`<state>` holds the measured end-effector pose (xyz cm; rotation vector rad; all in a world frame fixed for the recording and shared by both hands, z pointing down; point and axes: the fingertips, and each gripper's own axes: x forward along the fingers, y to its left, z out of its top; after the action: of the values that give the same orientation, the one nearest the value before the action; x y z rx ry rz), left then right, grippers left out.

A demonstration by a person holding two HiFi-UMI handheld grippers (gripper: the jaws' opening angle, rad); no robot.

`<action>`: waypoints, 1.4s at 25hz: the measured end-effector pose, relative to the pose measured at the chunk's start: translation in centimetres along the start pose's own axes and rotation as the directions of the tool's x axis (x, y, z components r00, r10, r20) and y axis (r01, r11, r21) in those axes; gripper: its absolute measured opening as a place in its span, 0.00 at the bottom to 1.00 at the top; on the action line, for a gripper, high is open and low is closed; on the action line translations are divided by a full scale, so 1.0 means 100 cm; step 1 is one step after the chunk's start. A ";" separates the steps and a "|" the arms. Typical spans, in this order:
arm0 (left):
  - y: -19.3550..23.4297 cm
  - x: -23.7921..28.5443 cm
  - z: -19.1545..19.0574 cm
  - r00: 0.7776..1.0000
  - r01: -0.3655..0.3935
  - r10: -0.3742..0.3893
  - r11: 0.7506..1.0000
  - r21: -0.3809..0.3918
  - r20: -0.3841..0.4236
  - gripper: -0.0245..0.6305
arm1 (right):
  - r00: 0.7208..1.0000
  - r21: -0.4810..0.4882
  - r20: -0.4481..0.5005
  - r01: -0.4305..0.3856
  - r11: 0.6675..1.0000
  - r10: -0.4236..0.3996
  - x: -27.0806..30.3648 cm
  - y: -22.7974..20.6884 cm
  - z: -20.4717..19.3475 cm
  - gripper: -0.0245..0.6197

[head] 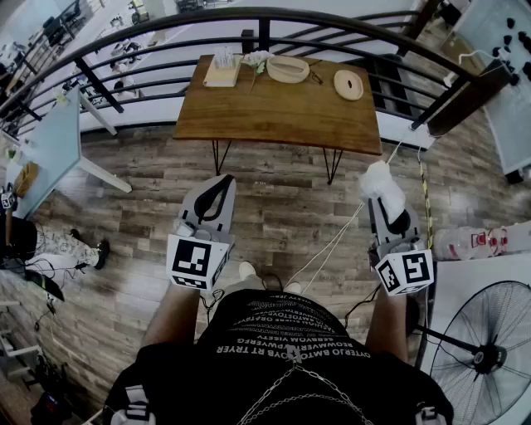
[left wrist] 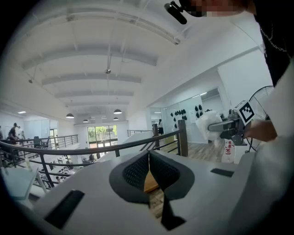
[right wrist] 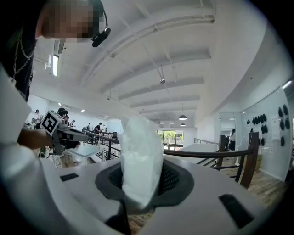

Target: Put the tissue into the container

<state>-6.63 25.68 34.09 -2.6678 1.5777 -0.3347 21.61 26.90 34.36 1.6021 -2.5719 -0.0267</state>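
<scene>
A crumpled white tissue (head: 381, 183) sticks up out of my right gripper (head: 384, 201), which is shut on it and held above the wooden floor, right of the table. In the right gripper view the tissue (right wrist: 139, 158) fills the gap between the dark pads. My left gripper (head: 224, 181) hangs level with it on the left, shut, with nothing between its pads (left wrist: 138, 170). An oval pale container (head: 288, 68) stands at the far edge of the brown table (head: 274, 112), well ahead of both grippers.
On the table there are also a pale tray with white pieces (head: 222, 70) and a round wooden disc (head: 348, 85). A curved black railing (head: 274, 15) runs behind the table. A fan (head: 485, 353) stands at the lower right and a pale blue table (head: 54, 141) at the left.
</scene>
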 end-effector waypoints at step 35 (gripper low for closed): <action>0.117 0.011 -0.044 1.000 -0.018 0.018 1.000 0.003 -0.005 0.08 | 0.999 0.011 -0.015 0.041 0.999 -0.041 0.071 0.047 0.013 0.22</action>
<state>-17.05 19.38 37.04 -2.6514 1.6001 -0.3427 14.18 22.53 34.01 1.6526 -2.5327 -0.0036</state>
